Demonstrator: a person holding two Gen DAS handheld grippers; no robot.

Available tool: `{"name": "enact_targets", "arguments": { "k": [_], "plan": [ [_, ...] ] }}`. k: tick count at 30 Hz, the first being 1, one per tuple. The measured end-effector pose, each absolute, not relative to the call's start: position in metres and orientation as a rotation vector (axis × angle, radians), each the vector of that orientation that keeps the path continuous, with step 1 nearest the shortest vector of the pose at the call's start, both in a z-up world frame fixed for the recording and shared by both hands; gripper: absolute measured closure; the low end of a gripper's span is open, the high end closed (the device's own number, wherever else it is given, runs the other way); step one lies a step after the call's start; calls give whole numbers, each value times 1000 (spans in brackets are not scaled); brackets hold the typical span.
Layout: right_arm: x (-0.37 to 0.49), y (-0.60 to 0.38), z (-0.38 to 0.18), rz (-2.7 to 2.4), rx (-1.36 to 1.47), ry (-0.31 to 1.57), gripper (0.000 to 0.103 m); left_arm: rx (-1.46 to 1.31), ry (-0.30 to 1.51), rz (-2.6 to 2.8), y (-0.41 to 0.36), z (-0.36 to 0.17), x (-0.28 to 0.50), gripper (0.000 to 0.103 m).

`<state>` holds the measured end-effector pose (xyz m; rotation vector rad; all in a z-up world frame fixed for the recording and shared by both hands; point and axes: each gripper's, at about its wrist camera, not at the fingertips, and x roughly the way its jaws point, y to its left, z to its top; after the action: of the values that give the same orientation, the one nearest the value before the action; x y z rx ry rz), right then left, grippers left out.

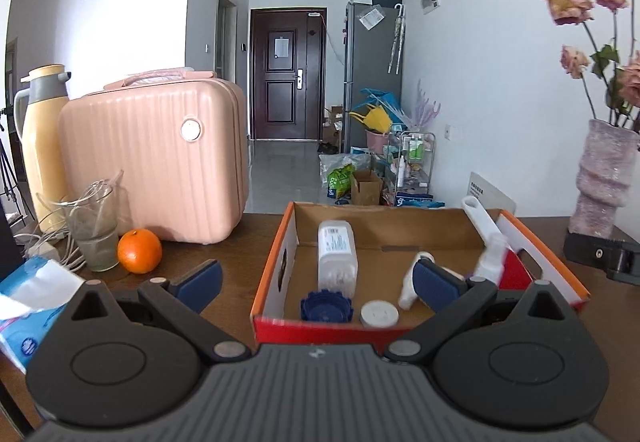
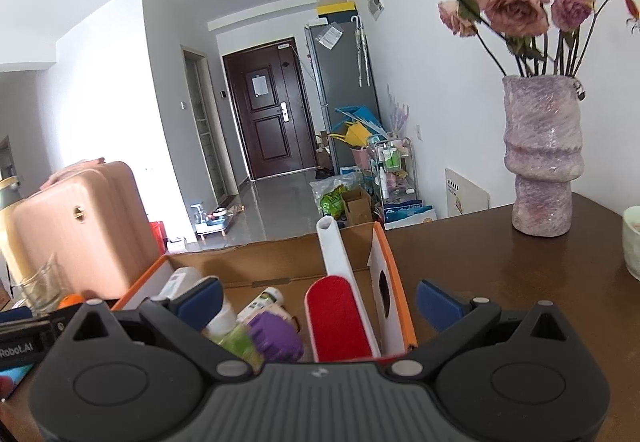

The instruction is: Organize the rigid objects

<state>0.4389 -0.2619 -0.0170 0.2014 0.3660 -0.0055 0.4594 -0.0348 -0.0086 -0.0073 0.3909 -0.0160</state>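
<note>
left gripper (image 1: 318,280) wide open, empty (above box (image 1: 276,262)) | right gripper (image 2: 320,300) wide open, empty

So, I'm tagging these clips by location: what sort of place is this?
Most likely a lived-in apartment: a dark front door ends a tiled hallway, a grey fridge stands beside it, and a vase of dried roses sits on the wooden table.

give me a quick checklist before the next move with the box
1. Left gripper jaws open, empty: ok.
2. Right gripper jaws open, empty: ok.
3. Box flat on the table: ok.
4. Brush inside the box, handle leaning over the rim: ok.
5. Blue cap and white lid in the box: ok.
6. Orange outside the box, whether it belongs inside: cannot tell.
</note>
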Motion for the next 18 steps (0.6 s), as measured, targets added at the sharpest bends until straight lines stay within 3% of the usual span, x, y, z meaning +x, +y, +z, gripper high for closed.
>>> {"name": "enact_targets", "arguments": {
  "k": [18],
  "plan": [
    [247,-230,1,45,85,276,0,-9,286,-16,-5,21,266,0]
  ]
}}
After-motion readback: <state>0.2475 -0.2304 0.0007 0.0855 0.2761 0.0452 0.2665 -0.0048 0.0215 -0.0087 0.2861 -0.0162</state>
